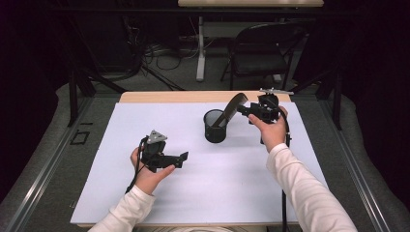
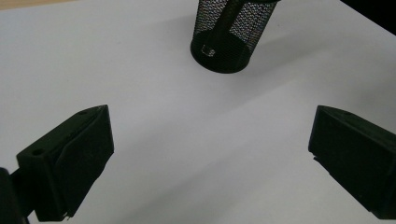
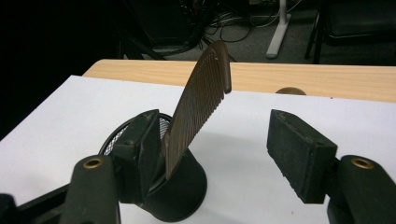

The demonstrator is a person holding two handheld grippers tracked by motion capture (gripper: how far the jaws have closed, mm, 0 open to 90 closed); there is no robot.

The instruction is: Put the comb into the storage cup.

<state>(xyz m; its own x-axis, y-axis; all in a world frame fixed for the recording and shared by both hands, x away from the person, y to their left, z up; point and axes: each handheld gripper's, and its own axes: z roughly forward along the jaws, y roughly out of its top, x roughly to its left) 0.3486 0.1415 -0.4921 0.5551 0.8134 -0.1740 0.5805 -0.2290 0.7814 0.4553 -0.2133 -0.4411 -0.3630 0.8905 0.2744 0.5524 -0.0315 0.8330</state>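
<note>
Now the right tool (image 3: 212, 154) stands released, its jaws apart on either side of a brown comb (image 3: 198, 105); one jaw sits close to the comb's lower edge, and whether it touches is hard to say. The comb leans in a black mesh cup (image 1: 214, 126), handle end down, toothed end tilted up and out over the rim. The left tool (image 2: 210, 158) is also released, jaws wide with nothing between them, held low over the white surface (image 1: 203, 183) well apart from the cup.

The step in hand looks like letting go of the comb once it rests in the cup. To do it well, I would back the right tool straight away from the comb without brushing it, since a light cup could tip under a leaning load.

The comb's lower end is screened by the mesh; in the left gripper view only a dark shaft shows through it. In the high view the right tool's jaws blur together with the hand.
</note>
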